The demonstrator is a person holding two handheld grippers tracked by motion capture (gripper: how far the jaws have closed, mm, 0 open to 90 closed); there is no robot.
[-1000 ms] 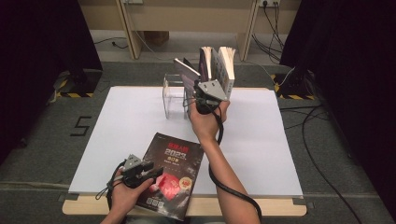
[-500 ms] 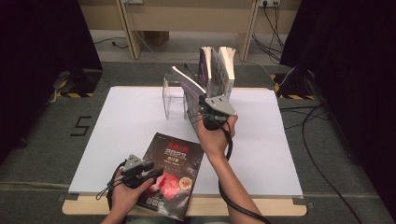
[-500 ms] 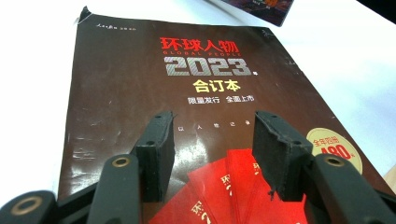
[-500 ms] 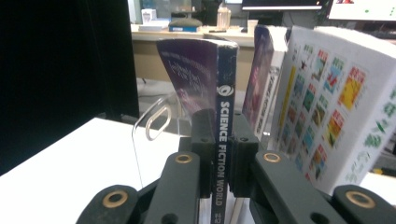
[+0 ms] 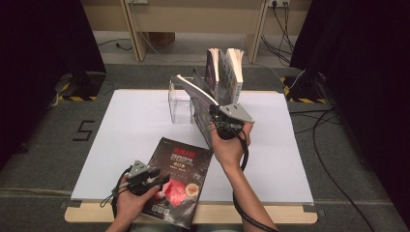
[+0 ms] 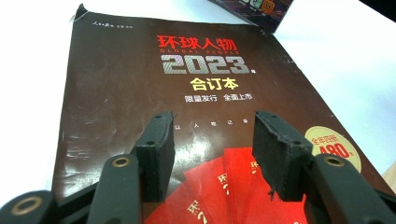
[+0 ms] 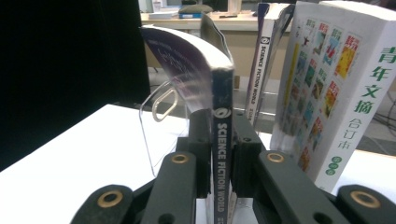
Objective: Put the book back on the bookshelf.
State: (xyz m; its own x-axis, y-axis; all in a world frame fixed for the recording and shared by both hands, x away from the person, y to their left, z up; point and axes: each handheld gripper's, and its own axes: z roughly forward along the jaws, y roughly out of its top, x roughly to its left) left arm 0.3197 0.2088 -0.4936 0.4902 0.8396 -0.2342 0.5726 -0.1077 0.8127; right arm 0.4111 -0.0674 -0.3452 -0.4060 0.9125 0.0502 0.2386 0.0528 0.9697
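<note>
Two tools are at work: the right tool (image 7: 219, 154) has its jaws on either side of the spine of a Science Fiction World magazine (image 7: 222, 140), which stands upright beside a clear plastic bookend (image 5: 180, 99) and the thick upright books (image 5: 231, 72); these jaws have just been opening a little. The left tool (image 6: 212, 154) hangs with jaws apart over a dark 2023 magazine (image 6: 140, 84) lying flat at the tabletop's (image 5: 135, 121) near edge.

Magazine (image 5: 179, 181) flat at table's (image 5: 121, 140) near edge, upright books (image 5: 227, 72) behind, clear stand (image 5: 181, 104) left of them.
</note>
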